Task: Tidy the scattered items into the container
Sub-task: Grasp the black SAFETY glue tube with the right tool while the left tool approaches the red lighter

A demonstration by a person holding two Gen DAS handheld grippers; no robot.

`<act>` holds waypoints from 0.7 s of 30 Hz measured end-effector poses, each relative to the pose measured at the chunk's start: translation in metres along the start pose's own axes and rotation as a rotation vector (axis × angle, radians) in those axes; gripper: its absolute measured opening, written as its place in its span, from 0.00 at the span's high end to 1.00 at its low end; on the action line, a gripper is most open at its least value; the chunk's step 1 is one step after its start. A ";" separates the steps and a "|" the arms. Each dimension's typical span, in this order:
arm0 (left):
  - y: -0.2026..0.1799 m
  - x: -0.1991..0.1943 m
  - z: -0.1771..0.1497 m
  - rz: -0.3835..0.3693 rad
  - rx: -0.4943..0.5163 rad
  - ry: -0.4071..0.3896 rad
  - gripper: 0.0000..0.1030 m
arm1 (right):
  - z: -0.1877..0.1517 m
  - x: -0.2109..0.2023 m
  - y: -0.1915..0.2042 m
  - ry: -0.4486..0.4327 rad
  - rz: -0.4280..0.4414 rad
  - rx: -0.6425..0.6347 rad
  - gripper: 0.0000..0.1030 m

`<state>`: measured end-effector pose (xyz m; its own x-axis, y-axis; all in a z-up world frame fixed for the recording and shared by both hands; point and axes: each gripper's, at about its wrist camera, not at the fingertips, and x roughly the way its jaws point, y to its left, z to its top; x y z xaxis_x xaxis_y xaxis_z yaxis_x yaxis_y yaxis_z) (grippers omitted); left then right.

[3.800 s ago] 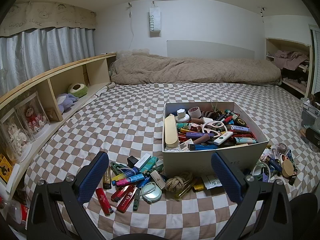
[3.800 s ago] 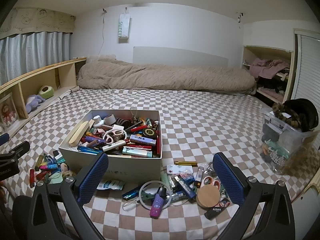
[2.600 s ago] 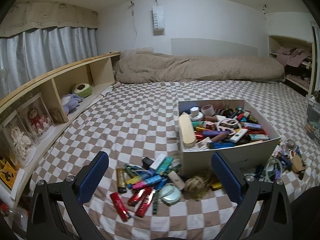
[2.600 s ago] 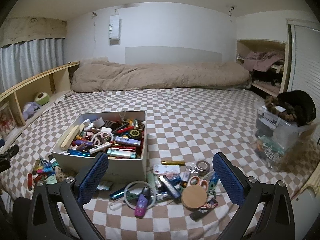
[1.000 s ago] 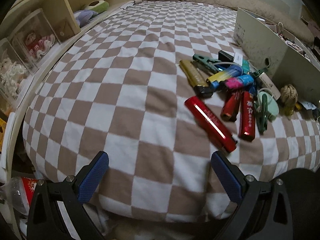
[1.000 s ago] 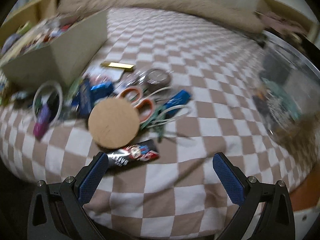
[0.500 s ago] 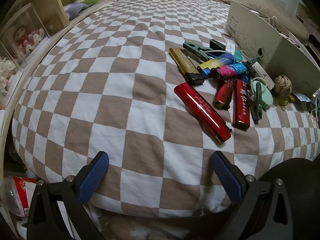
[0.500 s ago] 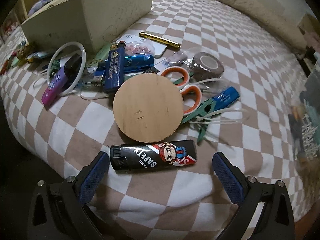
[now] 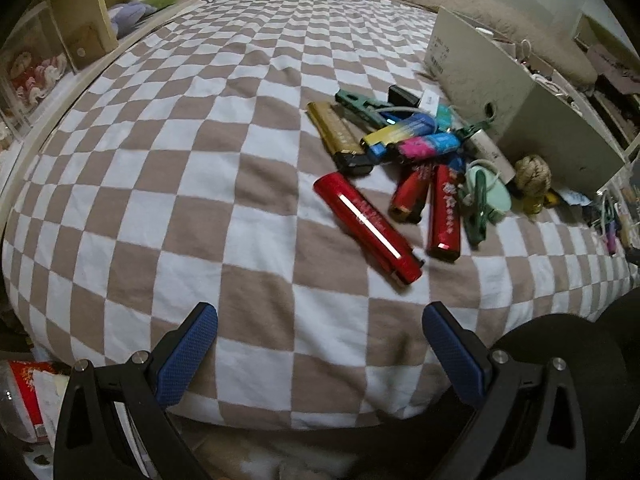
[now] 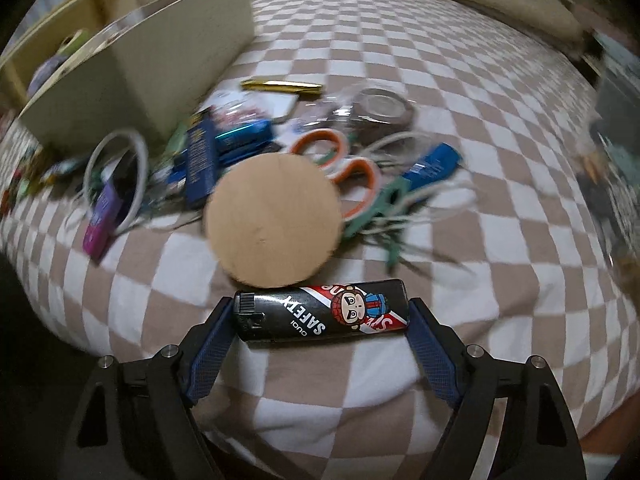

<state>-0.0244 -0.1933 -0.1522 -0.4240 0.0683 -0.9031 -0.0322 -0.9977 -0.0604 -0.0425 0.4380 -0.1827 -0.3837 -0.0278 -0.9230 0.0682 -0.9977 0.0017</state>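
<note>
On checkered bedspread (image 10: 400, 364), R side of box: right gripper (image 10: 320, 320) closing lengthwise on black lighter (image 10: 320, 316); lighter between jaws, pads at its two ends, firm contact not confirmed. Lighter lying flat, touching edge of round wooden disc (image 10: 274, 220).

Risks, as judged:
- End-to-end pinch on smooth rounded body: likely to squirt out or pivot when squeezed.
- Soft bedding gives under pressure; fingertips apt to snag fabric, lifting cloth w/ item.
- Disc right behind; nudge probable, cd shift scissors (image 10: 340, 164) and cord tangle.
- View blurred beyond lighter; aim at box (image 10: 140, 56) uncertain.

Left gripper (image 9: 320, 344): spread wide, empty, hovering over bare squares short of red lighter (image 9: 366, 226). More lighters and clips heaped just beside box wall (image 9: 520, 112).

Surface: soft brown/white checked cover, wrinkled, rounding off at near edge; drop-off risk for rolled items. Room: dim, wooden shelf w/ plush toys on L, beige duvet at far end.
</note>
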 end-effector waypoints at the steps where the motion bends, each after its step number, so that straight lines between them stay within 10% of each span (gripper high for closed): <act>1: -0.002 0.001 0.000 -0.006 0.001 0.001 0.00 | -0.001 0.000 -0.004 -0.002 -0.004 0.026 0.18; 12: -0.022 0.026 0.023 0.128 0.112 0.068 0.00 | -0.006 0.000 -0.009 -0.021 -0.014 0.153 0.18; 21: 0.026 0.023 0.034 0.235 -0.117 0.012 0.00 | -0.002 0.006 -0.010 -0.038 -0.035 0.194 0.18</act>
<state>-0.0657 -0.2172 -0.1601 -0.3966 -0.1651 -0.9030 0.1712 -0.9797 0.1039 -0.0432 0.4481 -0.1893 -0.4171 0.0081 -0.9088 -0.1235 -0.9912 0.0478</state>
